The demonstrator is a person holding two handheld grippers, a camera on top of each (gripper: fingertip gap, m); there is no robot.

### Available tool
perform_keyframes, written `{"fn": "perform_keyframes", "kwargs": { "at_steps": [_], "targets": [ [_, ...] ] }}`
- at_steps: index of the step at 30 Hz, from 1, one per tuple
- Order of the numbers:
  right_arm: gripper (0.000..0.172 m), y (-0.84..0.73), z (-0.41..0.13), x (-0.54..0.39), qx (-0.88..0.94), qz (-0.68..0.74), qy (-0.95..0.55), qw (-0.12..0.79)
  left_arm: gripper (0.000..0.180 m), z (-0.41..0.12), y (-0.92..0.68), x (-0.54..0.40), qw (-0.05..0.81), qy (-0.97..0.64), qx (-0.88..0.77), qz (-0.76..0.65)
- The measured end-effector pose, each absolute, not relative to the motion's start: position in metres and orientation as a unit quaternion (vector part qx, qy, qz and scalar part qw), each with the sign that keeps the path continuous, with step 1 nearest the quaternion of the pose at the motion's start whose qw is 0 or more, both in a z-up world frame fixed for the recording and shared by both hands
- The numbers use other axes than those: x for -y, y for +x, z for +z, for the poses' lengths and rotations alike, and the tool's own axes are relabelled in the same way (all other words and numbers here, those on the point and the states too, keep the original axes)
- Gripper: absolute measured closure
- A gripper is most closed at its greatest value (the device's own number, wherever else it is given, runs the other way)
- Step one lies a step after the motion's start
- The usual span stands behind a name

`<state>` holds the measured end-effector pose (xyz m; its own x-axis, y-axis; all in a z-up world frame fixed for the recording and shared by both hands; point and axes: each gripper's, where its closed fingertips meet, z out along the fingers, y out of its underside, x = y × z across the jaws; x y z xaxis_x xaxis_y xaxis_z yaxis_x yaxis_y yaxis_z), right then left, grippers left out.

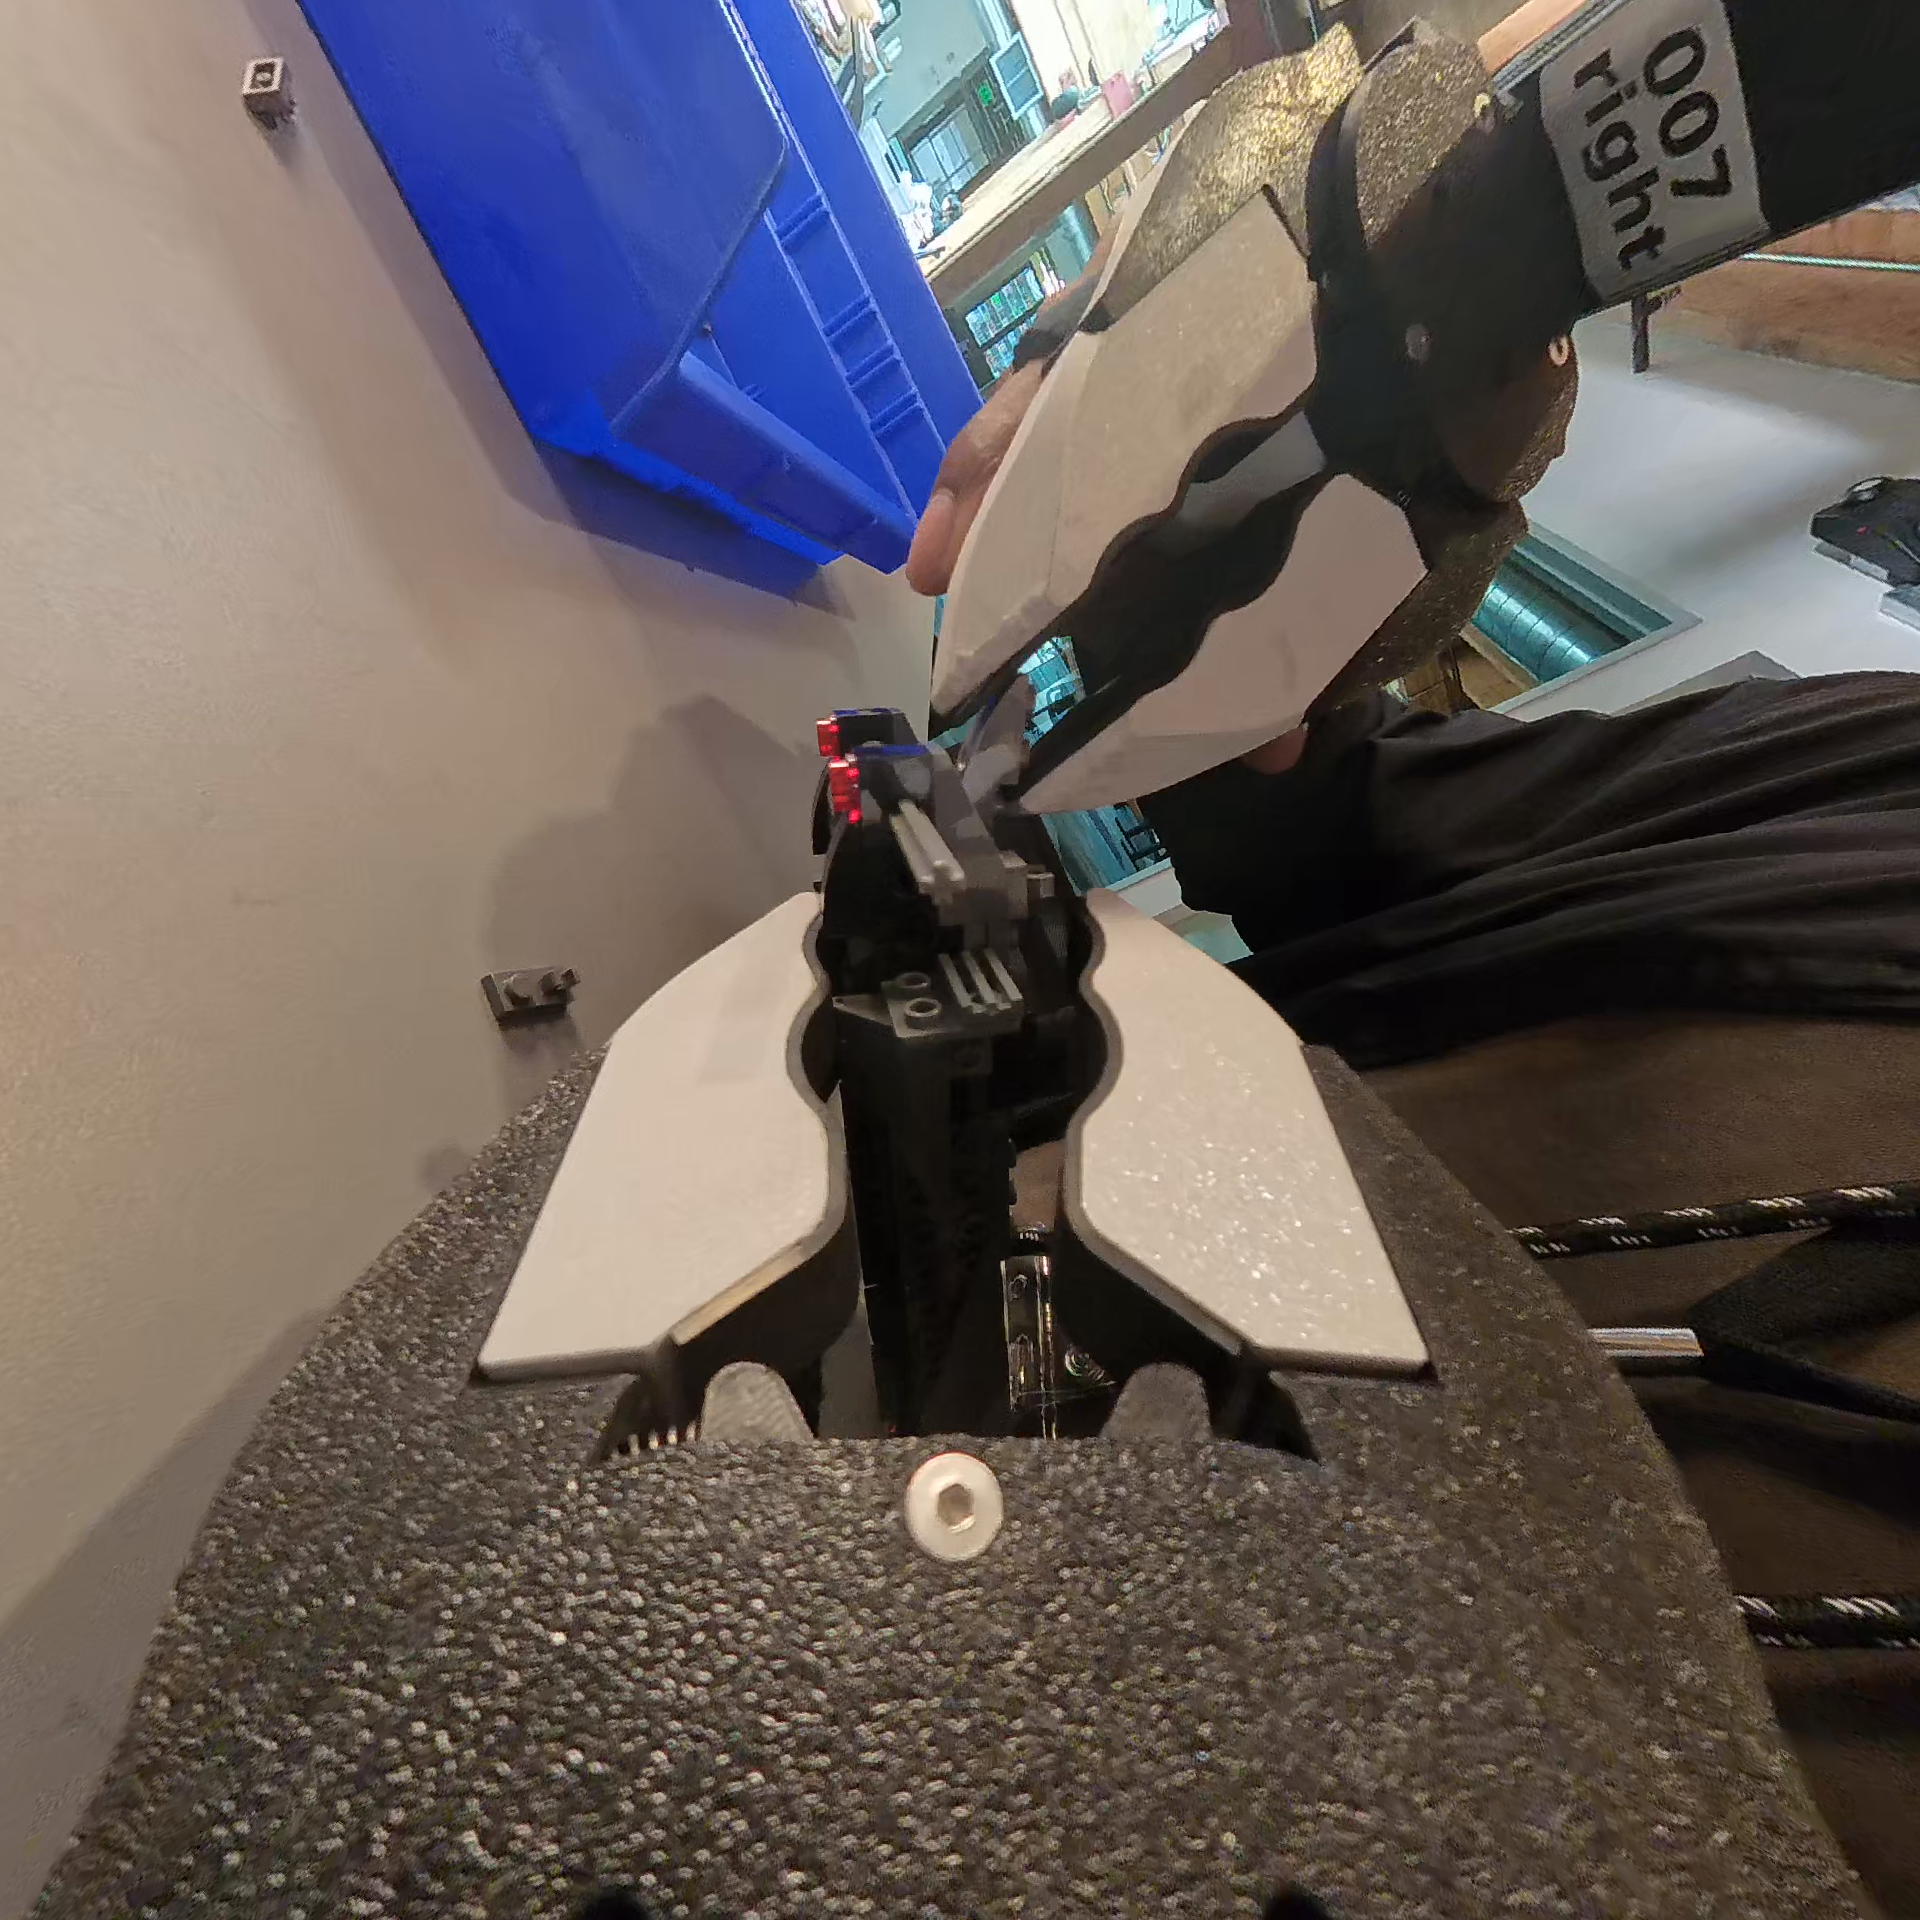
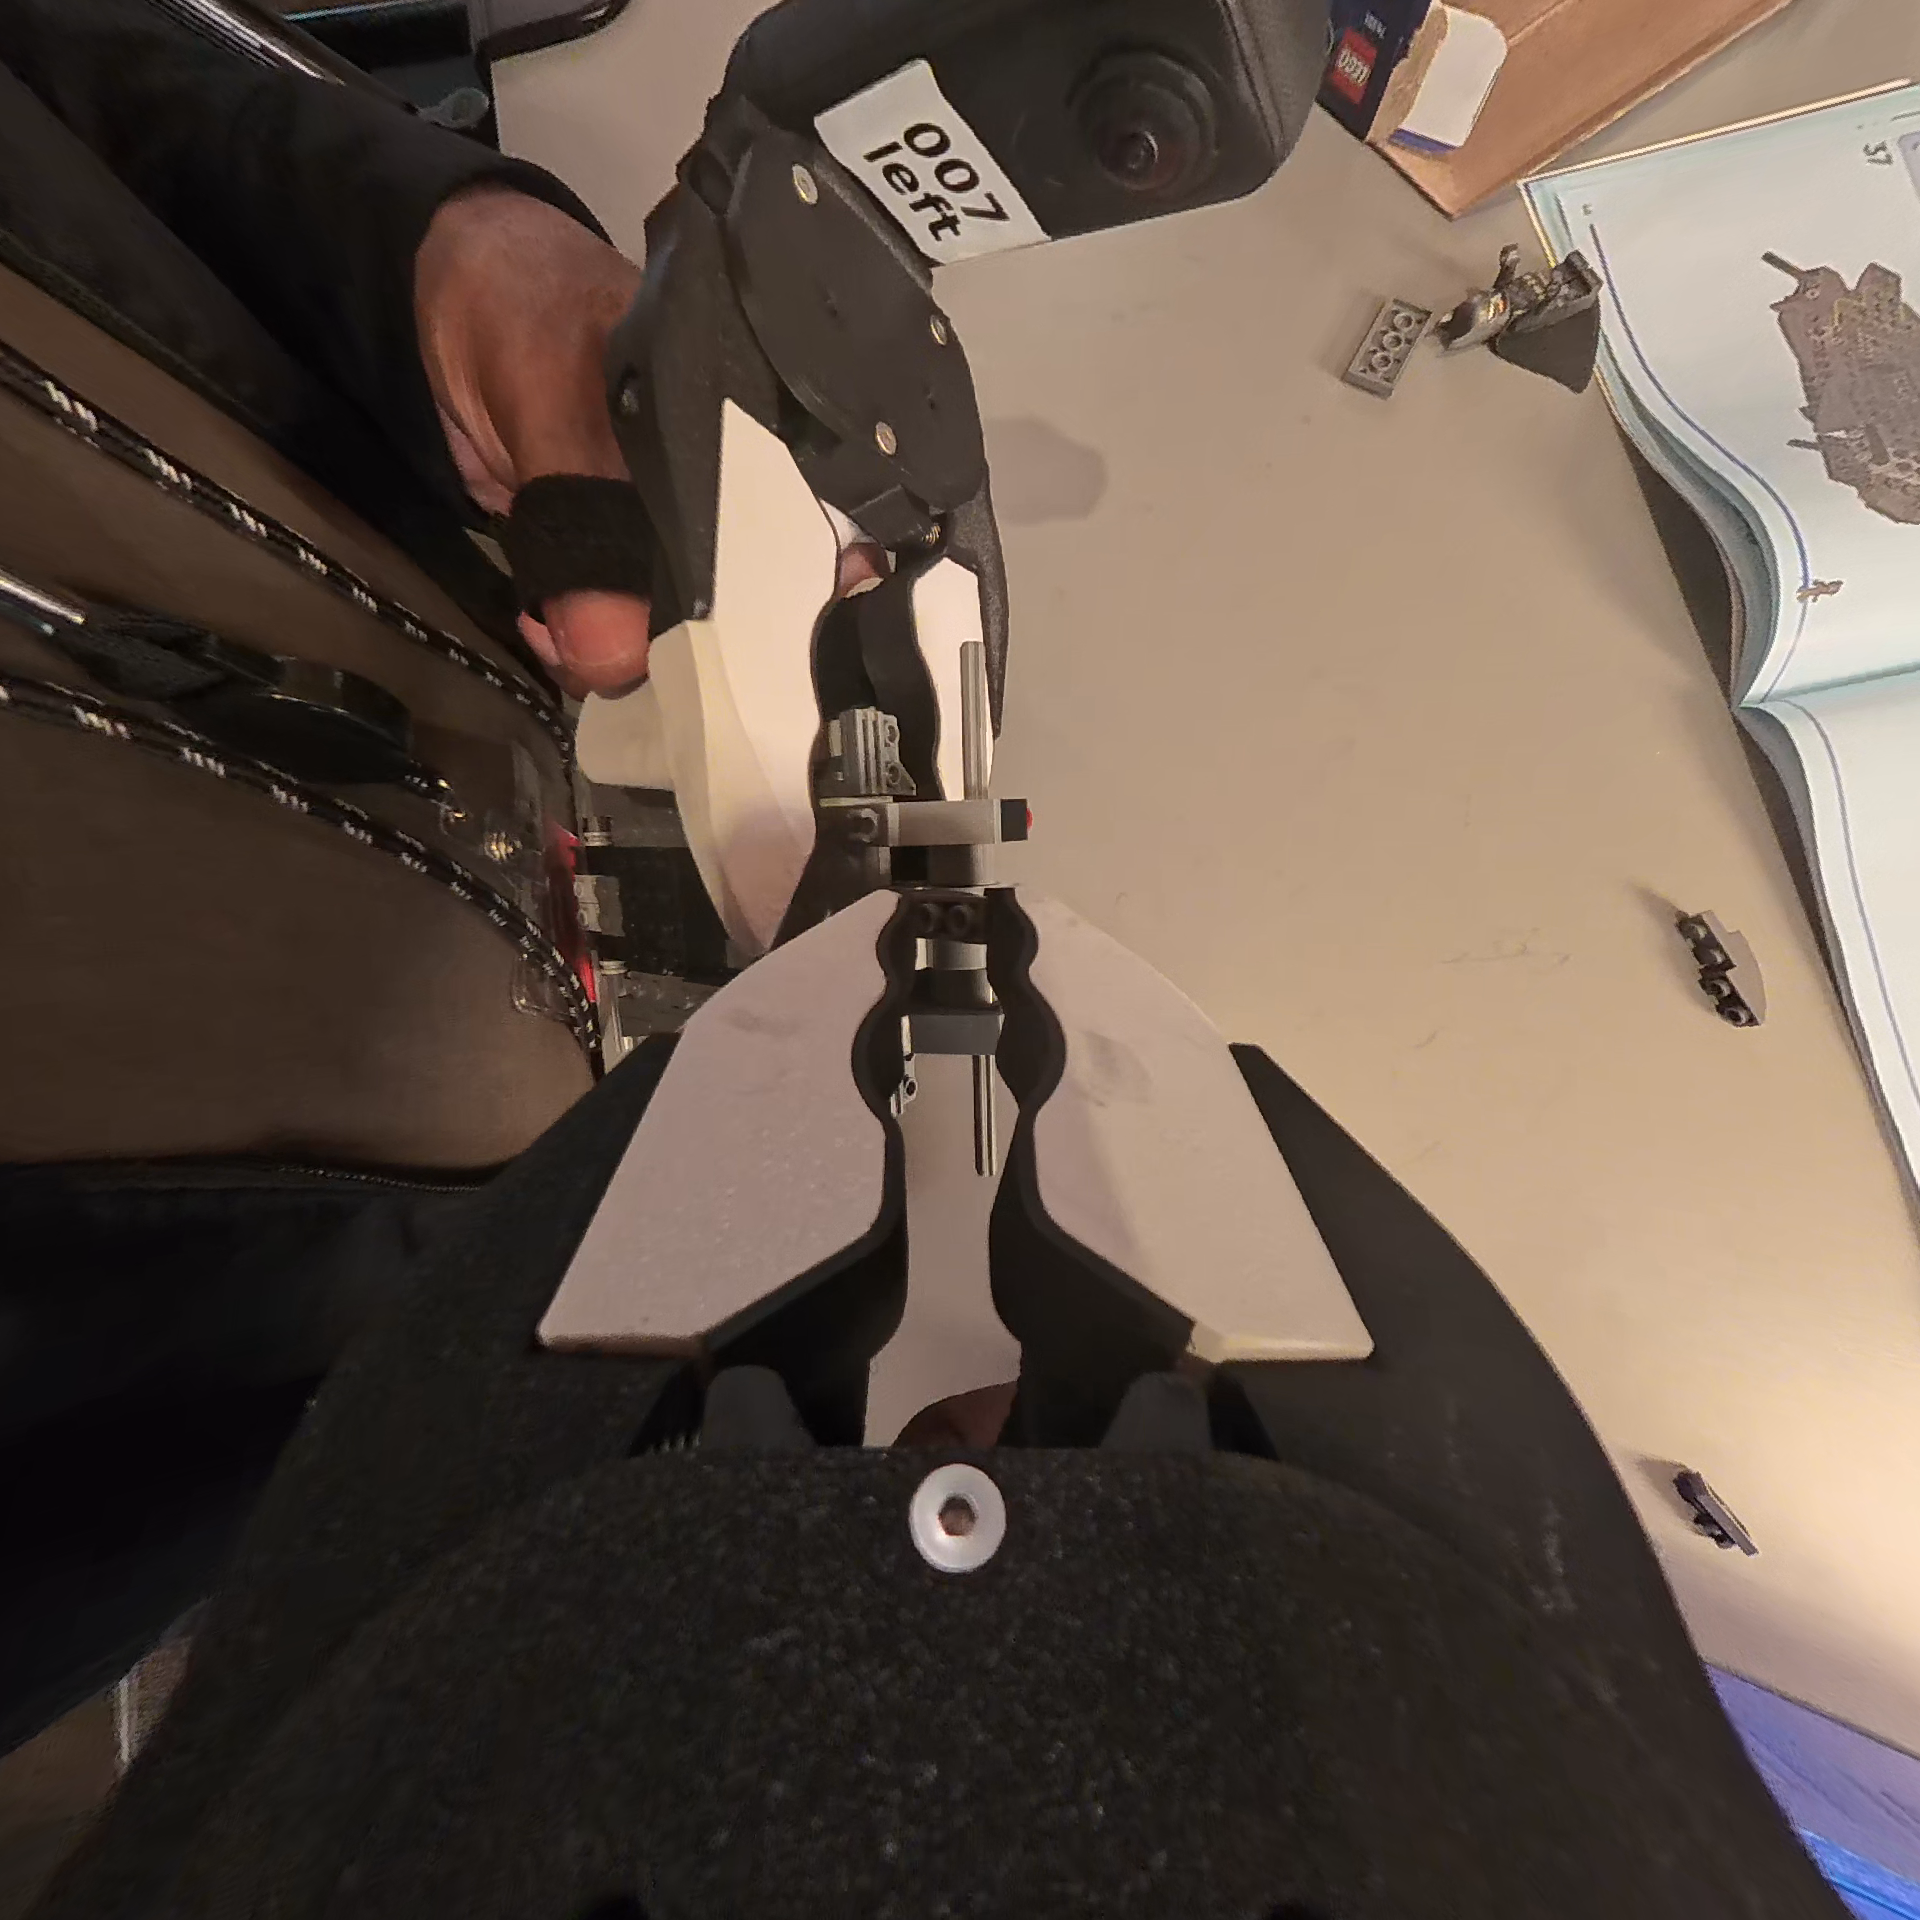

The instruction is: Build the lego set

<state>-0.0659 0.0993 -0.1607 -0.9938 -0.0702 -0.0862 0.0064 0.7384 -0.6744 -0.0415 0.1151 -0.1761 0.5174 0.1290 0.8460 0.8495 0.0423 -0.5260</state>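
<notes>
Brick model [image 1: 940,997] lengthwise in left jaws, pts fwd.

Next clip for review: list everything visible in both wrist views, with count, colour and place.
Brick model: one, black and grey with red studs, between the left fingers.
Small brick assembly: one, grey and black with a metal rod, in the right fingertips, against the model's end.
Bin: one, blue, on the table beyond the model.
Loose bricks: grey ones scattered on the table, e.g..
Instruction booklet: one, open, pale blue, at the table's edge.
Box: one, cardboard, beyond the booklet.
Table: one, beige.
Left hand-held gripper: black with white fingers, closed on the model.
Right hand-held gripper: same colours, closed on the small assembly.
Hand: one, on the left gripper.
</notes>
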Motion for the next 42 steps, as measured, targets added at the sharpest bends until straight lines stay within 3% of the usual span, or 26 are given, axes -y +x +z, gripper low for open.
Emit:
{"fn": "perform_keyframes", "kwargs": {
  "at_steps": [42],
  "targets": [
    [0.159, -0.0672, -0.1622, -0.0987, -0.930, -0.361, -0.018, 0.062, 0.141, -0.1791, -0.0440, -0.1162, 0.600, -0.624, 0.399, -0.303]
  ]
}}
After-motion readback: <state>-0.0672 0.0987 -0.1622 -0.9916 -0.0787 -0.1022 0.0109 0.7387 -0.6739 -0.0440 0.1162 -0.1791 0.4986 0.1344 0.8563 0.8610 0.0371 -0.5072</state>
